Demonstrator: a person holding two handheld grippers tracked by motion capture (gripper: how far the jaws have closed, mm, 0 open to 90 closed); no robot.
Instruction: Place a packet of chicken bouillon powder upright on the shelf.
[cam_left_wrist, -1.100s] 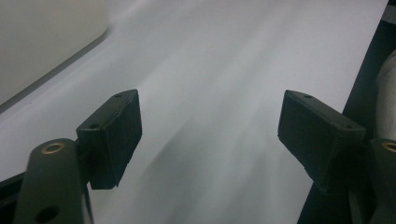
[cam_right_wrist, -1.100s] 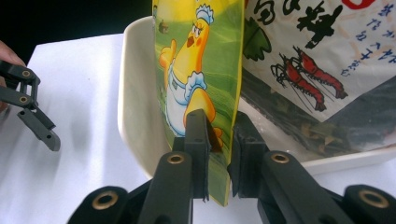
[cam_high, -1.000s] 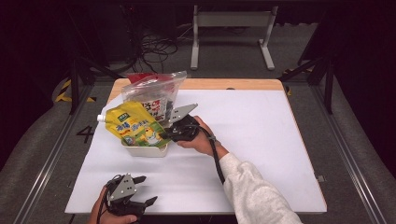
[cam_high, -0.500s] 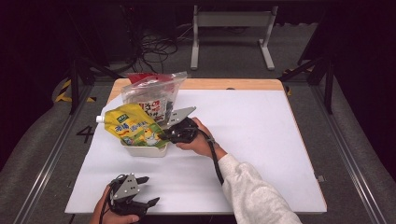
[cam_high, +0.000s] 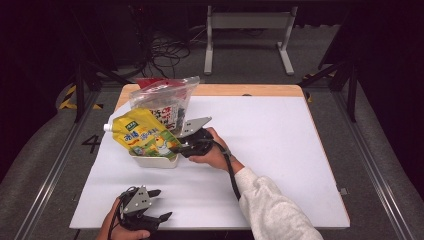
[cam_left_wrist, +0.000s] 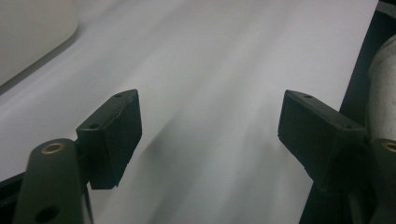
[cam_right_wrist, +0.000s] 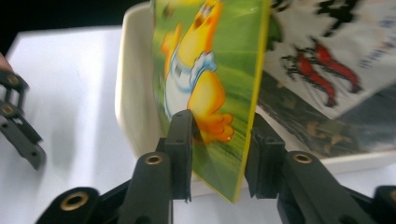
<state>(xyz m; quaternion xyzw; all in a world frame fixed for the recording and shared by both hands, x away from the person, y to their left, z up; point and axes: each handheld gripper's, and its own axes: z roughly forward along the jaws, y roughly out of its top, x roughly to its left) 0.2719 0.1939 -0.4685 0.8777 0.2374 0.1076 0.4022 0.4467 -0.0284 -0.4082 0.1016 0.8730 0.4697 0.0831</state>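
A yellow-green spouted pouch (cam_high: 142, 135) with a cartoon duck leans in a white tub (cam_high: 150, 161) at the table's left, and a clear printed bag (cam_high: 162, 102) stands behind it. My right gripper (cam_high: 181, 146) is at the tub's right end. In the right gripper view its jaws (cam_right_wrist: 219, 135) have just been opening, and the pouch's lower corner (cam_right_wrist: 205, 70) sits between them, loosely flanked. My left gripper (cam_high: 157, 205) rests near the front edge, open (cam_left_wrist: 210, 121) over bare white table.
The white tabletop (cam_high: 280, 150) stretches right of the tub, with a wooden strip (cam_high: 250, 90) along its far edge. The tub's rim (cam_right_wrist: 133, 93) and the clear bag (cam_right_wrist: 317, 56) lie close ahead of the right jaws. Dark floor and cables surround the table.
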